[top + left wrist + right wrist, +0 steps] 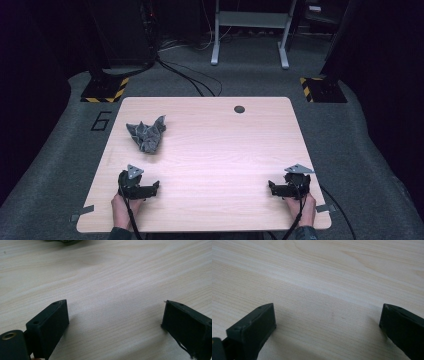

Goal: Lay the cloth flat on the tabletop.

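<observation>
Two grippers rested low at the near edge of the pale wooden table (210, 150), well apart, both with jaws spread wide and nothing between them. A crumpled grey cloth (146, 134) lay ahead of the left gripper (156, 186) and near it, far across from the right gripper (270, 187). Bunched up, the cloth had no clear long axis. My guess was the left hand would reach first. Grey carpet and dark stands surrounded the table.
</observation>
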`<act>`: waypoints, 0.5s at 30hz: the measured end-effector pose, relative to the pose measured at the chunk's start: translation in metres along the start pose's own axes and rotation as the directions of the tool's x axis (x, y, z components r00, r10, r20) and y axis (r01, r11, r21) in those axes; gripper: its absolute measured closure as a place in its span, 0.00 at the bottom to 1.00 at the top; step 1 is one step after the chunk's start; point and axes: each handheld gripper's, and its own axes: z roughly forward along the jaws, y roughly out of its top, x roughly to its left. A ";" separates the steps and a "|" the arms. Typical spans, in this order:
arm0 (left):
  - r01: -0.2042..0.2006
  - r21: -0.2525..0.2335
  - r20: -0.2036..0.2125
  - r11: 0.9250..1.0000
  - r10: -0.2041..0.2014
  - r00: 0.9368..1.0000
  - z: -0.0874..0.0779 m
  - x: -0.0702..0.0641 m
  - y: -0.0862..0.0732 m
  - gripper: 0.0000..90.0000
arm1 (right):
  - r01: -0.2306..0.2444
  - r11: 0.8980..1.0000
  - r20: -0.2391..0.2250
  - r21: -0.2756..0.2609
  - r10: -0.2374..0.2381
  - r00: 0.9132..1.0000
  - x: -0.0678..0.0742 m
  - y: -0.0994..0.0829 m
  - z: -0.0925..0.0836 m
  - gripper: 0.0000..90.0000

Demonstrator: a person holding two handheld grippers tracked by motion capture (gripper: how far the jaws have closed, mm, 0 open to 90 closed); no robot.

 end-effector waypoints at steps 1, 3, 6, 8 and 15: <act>-0.001 0.000 0.000 1.000 0.001 1.000 0.000 0.000 0.000 0.07 | 0.000 1.000 0.000 0.000 0.000 1.000 0.000 0.000 0.000 0.00; 0.000 0.001 0.000 1.000 0.000 1.000 0.000 0.000 0.000 0.07 | -0.002 1.000 0.001 -0.001 0.002 1.000 0.000 0.000 0.000 0.00; -0.001 0.002 -0.003 1.000 0.001 1.000 0.000 0.000 0.000 0.07 | 0.001 1.000 0.002 -0.002 0.000 1.000 0.000 0.000 0.000 0.00; 0.003 0.003 -0.011 1.000 -0.003 1.000 0.001 -0.001 0.000 0.05 | 0.000 1.000 0.003 -0.002 0.000 1.000 0.000 0.000 0.000 0.00; 0.016 0.017 -0.014 1.000 -0.016 1.000 0.002 0.000 0.001 0.00 | 0.001 1.000 0.003 -0.002 -0.001 1.000 0.000 0.000 0.000 0.00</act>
